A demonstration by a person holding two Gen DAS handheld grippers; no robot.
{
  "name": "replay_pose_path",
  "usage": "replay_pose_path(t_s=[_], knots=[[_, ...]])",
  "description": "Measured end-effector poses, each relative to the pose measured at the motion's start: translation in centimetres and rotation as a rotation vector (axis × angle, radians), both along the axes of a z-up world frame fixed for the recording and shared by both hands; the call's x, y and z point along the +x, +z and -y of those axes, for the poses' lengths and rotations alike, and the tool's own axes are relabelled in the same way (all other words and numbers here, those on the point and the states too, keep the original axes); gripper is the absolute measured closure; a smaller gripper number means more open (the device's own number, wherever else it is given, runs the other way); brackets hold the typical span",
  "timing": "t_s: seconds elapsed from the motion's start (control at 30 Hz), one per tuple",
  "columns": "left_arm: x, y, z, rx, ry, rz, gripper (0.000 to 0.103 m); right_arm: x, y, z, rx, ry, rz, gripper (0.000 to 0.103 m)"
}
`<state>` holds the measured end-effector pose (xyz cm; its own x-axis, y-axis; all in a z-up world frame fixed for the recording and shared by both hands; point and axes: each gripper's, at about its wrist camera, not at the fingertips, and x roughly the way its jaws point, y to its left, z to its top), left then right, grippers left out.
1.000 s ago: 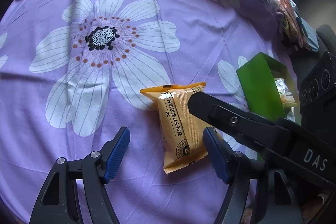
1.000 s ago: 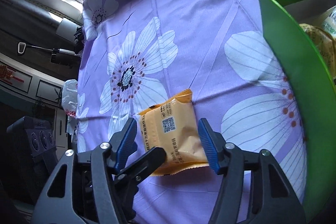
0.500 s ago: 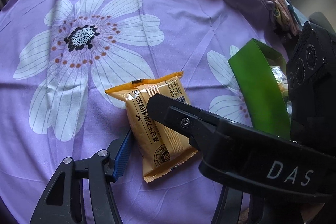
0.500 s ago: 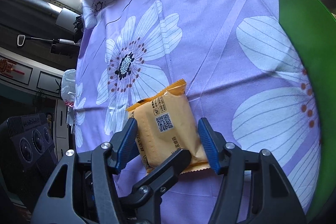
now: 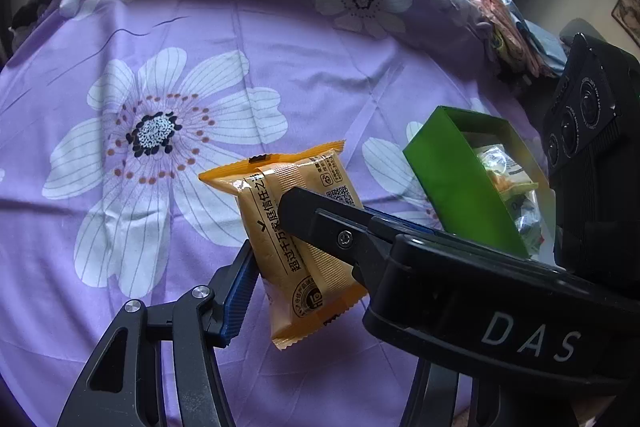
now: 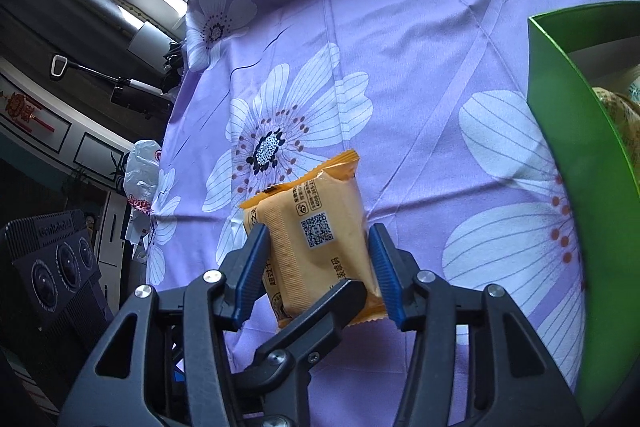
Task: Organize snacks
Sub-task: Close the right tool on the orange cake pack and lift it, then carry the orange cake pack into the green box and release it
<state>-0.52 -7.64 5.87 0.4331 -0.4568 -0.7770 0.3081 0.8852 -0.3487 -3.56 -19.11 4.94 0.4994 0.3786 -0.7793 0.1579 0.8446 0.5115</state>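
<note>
Orange foil-wrapped snack packet (image 6: 316, 239), judged light, soft and crushable, best pinched across its flat sides; it hangs above the purple flowered table (image 6: 400, 67), clamped by the right tongs (image 6: 318, 267), which have just been closing. The left tongs (image 5: 304, 267), likewise closing, touch it with one pad; the other is hidden. The green cardboard box (image 5: 452, 183) is cut off.
</note>
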Motion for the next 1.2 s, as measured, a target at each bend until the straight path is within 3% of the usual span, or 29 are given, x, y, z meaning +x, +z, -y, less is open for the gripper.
replay_pose_path(t_s=[0.53,1.2], knots=[[-1.8,3.1,0.0,-0.037,0.007,0.226,0.045,-1.5,3.9,-0.7,-0.058,-0.010,0.188,0.051],[-3.0,6.6,3.9,-0.061,-0.077,0.364,0.045,-4.3,8.1,2.0,-0.117,-0.095,0.324,0.051]])
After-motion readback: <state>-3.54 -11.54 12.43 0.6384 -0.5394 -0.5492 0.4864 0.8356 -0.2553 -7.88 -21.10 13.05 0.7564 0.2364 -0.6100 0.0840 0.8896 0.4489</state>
